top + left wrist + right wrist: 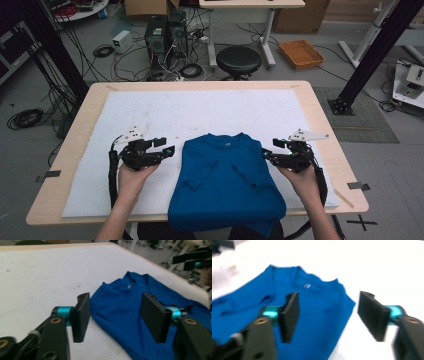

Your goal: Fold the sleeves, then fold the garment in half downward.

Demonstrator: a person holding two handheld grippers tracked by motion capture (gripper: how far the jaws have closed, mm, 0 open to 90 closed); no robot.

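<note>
The blue T-shirt [225, 180] is lying at the worktop's near edge, sleeves folded inward (hem hanging over), while the left gripper [169, 146] and right gripper [266, 148] are flanking it, jaws apart, gripping nothing.

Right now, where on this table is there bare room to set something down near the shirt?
The widest free patch is the white padded mat beyond the collar of the folded blue T-shirt, up to the table's far edge. Narrower strips lie outside the open left gripper and the open right gripper. The near middle is crowded: the shirt overhangs that edge.
</note>
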